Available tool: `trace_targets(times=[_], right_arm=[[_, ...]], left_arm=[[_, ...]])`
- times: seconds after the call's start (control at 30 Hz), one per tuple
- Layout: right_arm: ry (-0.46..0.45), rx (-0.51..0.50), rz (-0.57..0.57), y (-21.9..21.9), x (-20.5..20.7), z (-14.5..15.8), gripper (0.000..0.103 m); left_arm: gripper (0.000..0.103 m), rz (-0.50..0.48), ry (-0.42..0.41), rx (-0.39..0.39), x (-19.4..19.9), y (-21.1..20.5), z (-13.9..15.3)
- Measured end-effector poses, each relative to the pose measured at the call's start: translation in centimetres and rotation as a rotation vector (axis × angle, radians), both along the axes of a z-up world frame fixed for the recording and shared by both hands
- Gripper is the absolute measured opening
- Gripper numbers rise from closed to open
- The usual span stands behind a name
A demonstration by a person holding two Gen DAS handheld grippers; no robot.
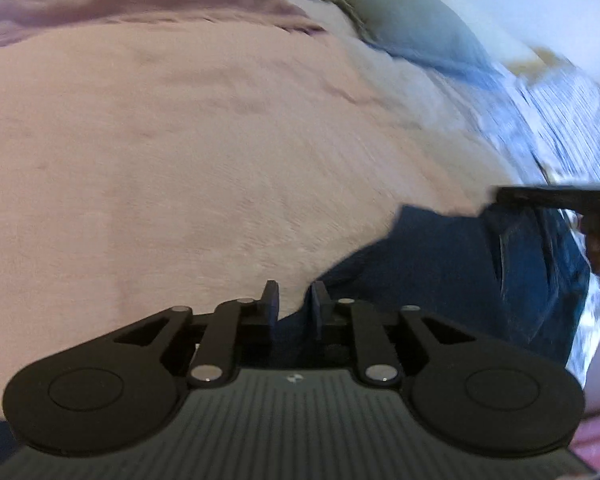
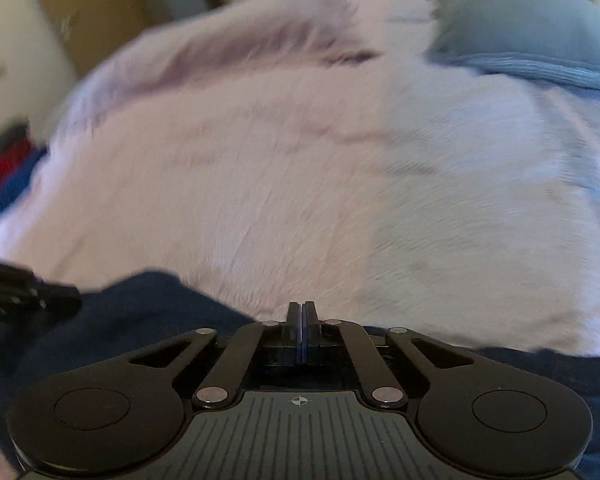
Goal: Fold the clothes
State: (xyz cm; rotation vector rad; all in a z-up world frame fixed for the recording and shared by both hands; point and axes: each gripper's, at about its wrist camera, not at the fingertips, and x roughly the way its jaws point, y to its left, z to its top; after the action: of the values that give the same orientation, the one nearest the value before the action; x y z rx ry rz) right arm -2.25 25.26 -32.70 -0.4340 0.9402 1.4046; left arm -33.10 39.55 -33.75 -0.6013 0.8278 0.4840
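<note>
Left wrist view, left hand-held gripper: sitting nearest the camera, its two fingers are standing a little apart; the edge of the dark blue garment is lying in the gap, and whether the pads are pressing on it cannot be told.
Left wrist view, dark blue garment: lying on the pink blanket at the near edge of the bed, spreading from the fingers toward the right of the picture, with a seam running down it.
Left wrist view, right hand-held gripper: reaching in from the right edge, blurred, its tip at the far corner of the garment.
Left wrist view, surroundings: a grey-blue pillow is lying far off on the bed, and a striped cloth is lying to the right of the blanket.
Right wrist view, right hand-held gripper: its fingers are pressed together, with a thin blue line between the pads; whether that line is cloth cannot be told.
Right wrist view, dark blue garment: lying under and around the gripper along the bottom of the picture, on the pink blanket.
Right wrist view, left hand-held gripper: showing at the left edge, blurred, at the garment's edge.
Right wrist view, surroundings: the grey-blue pillow is lying at the upper right.
</note>
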Motion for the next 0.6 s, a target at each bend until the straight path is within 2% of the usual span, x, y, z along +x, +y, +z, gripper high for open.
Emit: trace_targets(times=[0.03, 0.07, 0.1, 0.13, 0.2, 0.37, 0.4, 0.43, 0.47, 0.6], right_arm=[[0.002, 0.007, -0.052, -1.3, 1.4, 0.9, 0.012], [0.002, 0.012, -0.105, -2.6, 2.9, 1.8, 0.031], [-0.004, 0.018, -0.163, -4.0, 4.3, 2.5, 0.055], [-0.005, 0.027, -0.220, -5.4, 5.7, 3.0, 0.061], [0.049, 0.008, -0.292, -7.9, 8.7, 3.3, 0.062], [0.214, -0.042, -0.303, -9.7, 13.4, 0.8, 0.062], [0.242, -0.043, -0.290, -9.5, 13.8, 0.2, 0.060], [0.268, -0.042, -0.276, -9.3, 14.0, -0.3, 0.044], [0.277, -0.027, -0.243, -9.2, 13.9, -0.5, 0.004], [0.086, -0.022, -0.181, -9.7, 11.9, 0.7, 0.002]], left_arm=[[0.014, 0.020, 0.006, 0.011, -0.4, -0.2, 0.8], [0.012, 0.033, 0.016, 0.025, -0.7, -0.5, 1.3], [0.012, 0.045, 0.023, 0.035, -1.0, -0.9, 1.8], [0.012, 0.056, 0.015, 0.024, -1.3, -1.3, 2.3], [0.012, 0.083, 0.001, 0.001, -1.7, -2.4, 2.8], [0.012, 0.142, 0.026, -0.024, -1.9, -4.7, 2.1], [0.012, 0.150, 0.040, -0.028, -2.0, -5.0, 1.8], [0.012, 0.154, 0.061, -0.022, -2.0, -5.3, 1.5], [0.013, 0.151, 0.077, -0.013, -2.1, -5.6, 1.2], [0.013, 0.160, 0.139, 0.046, -2.9, -6.2, 0.6]])
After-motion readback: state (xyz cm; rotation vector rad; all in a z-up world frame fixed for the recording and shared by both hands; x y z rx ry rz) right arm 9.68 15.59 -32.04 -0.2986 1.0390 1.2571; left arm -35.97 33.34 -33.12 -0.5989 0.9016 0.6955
